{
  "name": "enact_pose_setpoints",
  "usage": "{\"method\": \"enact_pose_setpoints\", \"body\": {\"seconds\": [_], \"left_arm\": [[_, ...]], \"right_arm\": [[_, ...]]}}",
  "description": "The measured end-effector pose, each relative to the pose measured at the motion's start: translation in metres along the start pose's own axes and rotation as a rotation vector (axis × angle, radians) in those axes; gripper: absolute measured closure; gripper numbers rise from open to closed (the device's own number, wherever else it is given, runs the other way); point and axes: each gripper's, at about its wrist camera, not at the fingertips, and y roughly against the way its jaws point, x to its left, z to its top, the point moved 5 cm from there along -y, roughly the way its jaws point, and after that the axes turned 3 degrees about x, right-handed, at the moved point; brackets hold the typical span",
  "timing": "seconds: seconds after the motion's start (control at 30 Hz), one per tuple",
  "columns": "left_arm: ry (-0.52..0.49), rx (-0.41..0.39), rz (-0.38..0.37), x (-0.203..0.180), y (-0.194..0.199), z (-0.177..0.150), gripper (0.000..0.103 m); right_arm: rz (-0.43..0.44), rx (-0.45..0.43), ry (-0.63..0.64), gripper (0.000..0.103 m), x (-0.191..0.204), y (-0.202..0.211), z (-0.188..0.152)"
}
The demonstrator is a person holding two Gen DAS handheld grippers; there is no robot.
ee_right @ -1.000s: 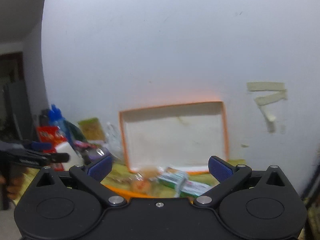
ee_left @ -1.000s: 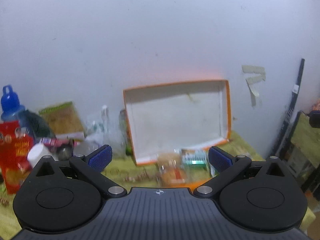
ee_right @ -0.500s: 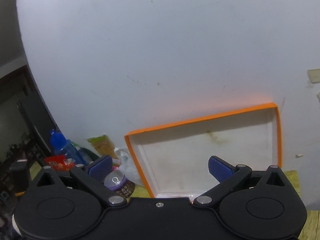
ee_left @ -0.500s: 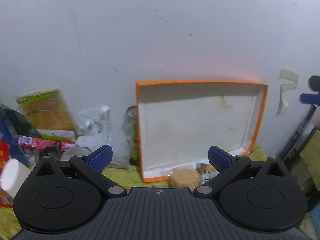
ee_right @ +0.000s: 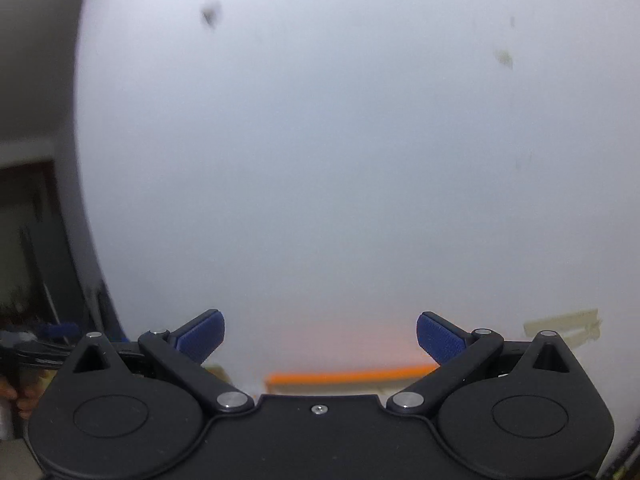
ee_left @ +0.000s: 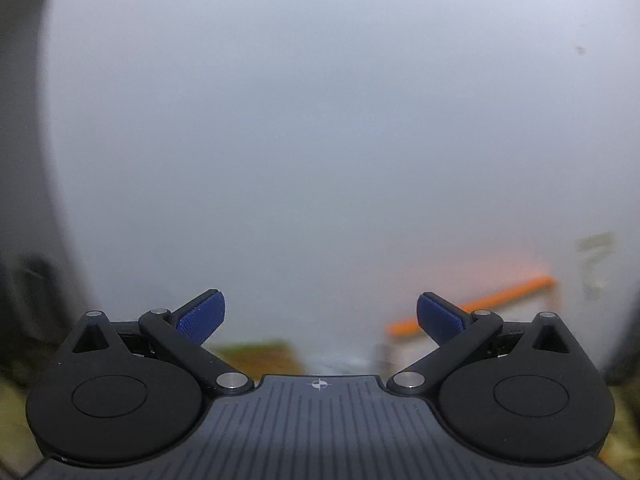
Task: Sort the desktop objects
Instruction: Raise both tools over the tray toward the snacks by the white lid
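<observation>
Two grippers are in our views, and we see each of them with its fingers spread wide and nothing between the blue pads. Our left gripper (ee_left: pixel 321 314) points mostly at the pale wall (ee_left: pixel 320 140), and the picture is strongly blurred. Behind its right finger we see only the upper orange rim of the orange-edged box (ee_left: pixel 472 312), which leans against the wall; the rest of the box is hidden or too blurred to tell. Low in the left view there is a yellow-green smear (ee_left: pixel 256 354) between the fingers, but we cannot tell what it is. Strips of tape (ee_left: pixel 594 254) are stuck on the wall near the right edge.

Our right gripper (ee_right: pixel 321 338) also faces the wall. Just above its body we see the orange rim of the box (ee_right: pixel 352 378) as a level line between the fingers. Tape strips (ee_right: pixel 568 326) sit on the wall to the right. At the left edge of the right view a dark, blurred tool with a blue tip (ee_right: pixel 60 330) shows; we cannot make it out clearly.
</observation>
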Motion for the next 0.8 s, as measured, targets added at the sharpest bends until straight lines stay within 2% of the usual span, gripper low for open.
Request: {"method": "enact_pose_setpoints", "body": {"seconds": [0.03,0.1,0.23,0.33,0.4,0.47,0.6,0.7,0.8], "left_arm": [[0.005,-0.025,0.039,0.011,0.015,0.009,0.000],[0.030,-0.052,0.066,0.032,0.044,0.021,0.000],[0.054,-0.099,0.131,0.065,0.084,0.032,0.000],[0.115,-0.100,0.119,0.081,0.091,0.023,0.000],[0.094,-0.069,0.089,0.075,0.077,0.003,0.000],[0.069,-0.026,0.073,0.061,0.054,-0.020,0.000],[0.069,0.069,-0.062,0.017,-0.013,-0.085,0.000],[0.083,0.141,-0.188,-0.030,-0.071,-0.142,0.000],[0.057,0.173,-0.262,-0.075,-0.117,-0.190,0.000]], "right_arm": [[-0.026,-0.027,-0.005,0.000,0.006,0.017,0.009],[-0.055,-0.082,-0.020,0.000,0.016,0.046,0.024],[-0.059,-0.107,-0.048,0.000,0.032,0.085,0.035],[-0.043,-0.131,-0.028,0.000,0.039,0.093,0.029],[-0.035,-0.134,-0.011,0.000,0.041,0.097,0.023],[-0.023,-0.097,0.003,0.000,0.035,0.087,0.004],[-0.004,-0.007,0.036,0.000,0.022,0.047,-0.052],[0.024,0.093,0.047,0.000,0.008,-0.011,-0.111],[0.052,0.201,0.048,0.000,-0.002,-0.072,-0.169]]}}
